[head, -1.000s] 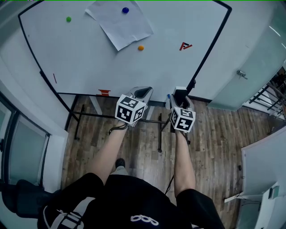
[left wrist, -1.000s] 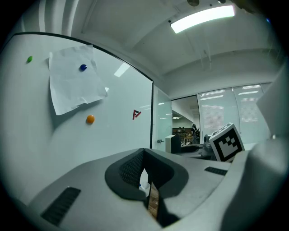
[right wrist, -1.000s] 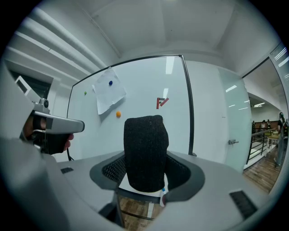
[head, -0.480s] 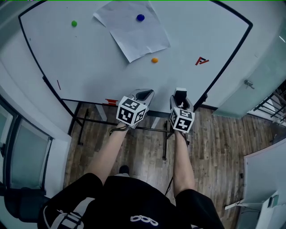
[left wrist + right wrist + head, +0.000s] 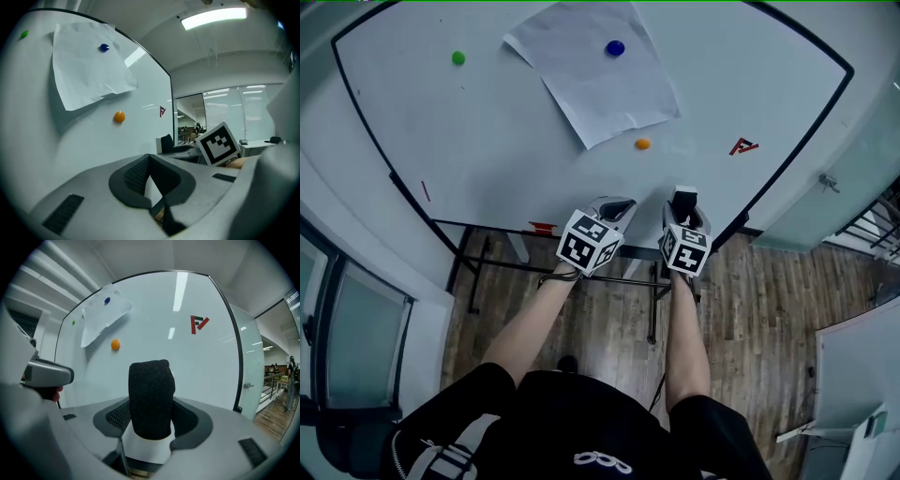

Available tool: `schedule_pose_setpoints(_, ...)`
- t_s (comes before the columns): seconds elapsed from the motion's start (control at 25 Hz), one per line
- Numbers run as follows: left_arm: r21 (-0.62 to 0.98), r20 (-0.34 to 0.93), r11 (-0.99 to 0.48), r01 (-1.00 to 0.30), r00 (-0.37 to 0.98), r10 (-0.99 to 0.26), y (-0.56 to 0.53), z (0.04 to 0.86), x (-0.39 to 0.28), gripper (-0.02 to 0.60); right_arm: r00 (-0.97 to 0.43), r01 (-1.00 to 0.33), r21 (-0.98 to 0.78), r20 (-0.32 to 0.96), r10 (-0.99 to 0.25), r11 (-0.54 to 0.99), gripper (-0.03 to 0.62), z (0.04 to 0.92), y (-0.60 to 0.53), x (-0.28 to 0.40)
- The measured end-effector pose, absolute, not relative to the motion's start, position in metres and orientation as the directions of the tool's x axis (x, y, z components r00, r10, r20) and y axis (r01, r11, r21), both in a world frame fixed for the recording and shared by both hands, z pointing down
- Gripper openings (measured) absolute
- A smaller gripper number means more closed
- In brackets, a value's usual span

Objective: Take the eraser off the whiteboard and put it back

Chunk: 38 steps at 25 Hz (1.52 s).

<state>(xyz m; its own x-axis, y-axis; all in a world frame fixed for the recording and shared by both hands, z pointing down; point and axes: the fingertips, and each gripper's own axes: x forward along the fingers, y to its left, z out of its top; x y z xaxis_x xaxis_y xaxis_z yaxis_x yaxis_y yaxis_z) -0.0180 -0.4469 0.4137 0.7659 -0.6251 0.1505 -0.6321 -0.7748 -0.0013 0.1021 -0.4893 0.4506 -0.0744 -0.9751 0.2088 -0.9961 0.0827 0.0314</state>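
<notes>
The eraser (image 5: 150,397), black felt on a white body, stands upright between the jaws of my right gripper (image 5: 150,420), which is shut on it. In the head view the right gripper (image 5: 682,199) holds the eraser (image 5: 684,196) just in front of the whiteboard (image 5: 487,141), at its lower edge. The left gripper (image 5: 615,205) hangs beside it to the left, also near the lower edge. Its jaws (image 5: 151,187) are together with nothing between them.
A paper sheet (image 5: 600,75) is pinned to the board by a blue magnet (image 5: 615,48). An orange magnet (image 5: 643,143), a green magnet (image 5: 458,58) and a red logo (image 5: 742,146) also sit on the board. A red marker (image 5: 543,227) lies on the board's tray. Wooden floor lies below.
Both grippers have moved a little to the right and closer to the board's lower edge. The right one has kept the eraser throughout.
</notes>
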Motion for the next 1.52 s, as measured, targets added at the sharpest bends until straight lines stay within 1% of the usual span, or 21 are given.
schedule_pose_setpoints(0.4,0.002,0.16,-0.802,-0.598,0.792,-0.59,-0.478,0.42,-0.015,0.009,-0.033,-0.999,0.021,0.235,-0.972,0.039,0.256,0.463,-0.525,0.108)
schedule_pose_setpoints(0.84,0.003,0.167,-0.805,-0.593,0.794,-0.584,-0.495,0.424,-0.024,0.009,-0.05,-0.998,0.011,0.227,-0.973,0.054,0.256,0.465,-0.546,0.1)
schedule_pose_setpoints(1.2,0.01,0.163,-0.797,-0.604,0.788,-0.594,-0.493,0.425,-0.027,0.009,-0.078,-0.997,0.0,0.236,-0.969,0.08,0.256,0.468,-0.543,0.099)
schedule_pose_setpoints(1.52,0.043,0.163,-0.778,-0.627,0.773,-0.614,-0.477,0.431,-0.022,0.009,-0.115,-0.993,-0.018,0.239,-0.964,0.114,0.256,0.469,-0.51,0.11)
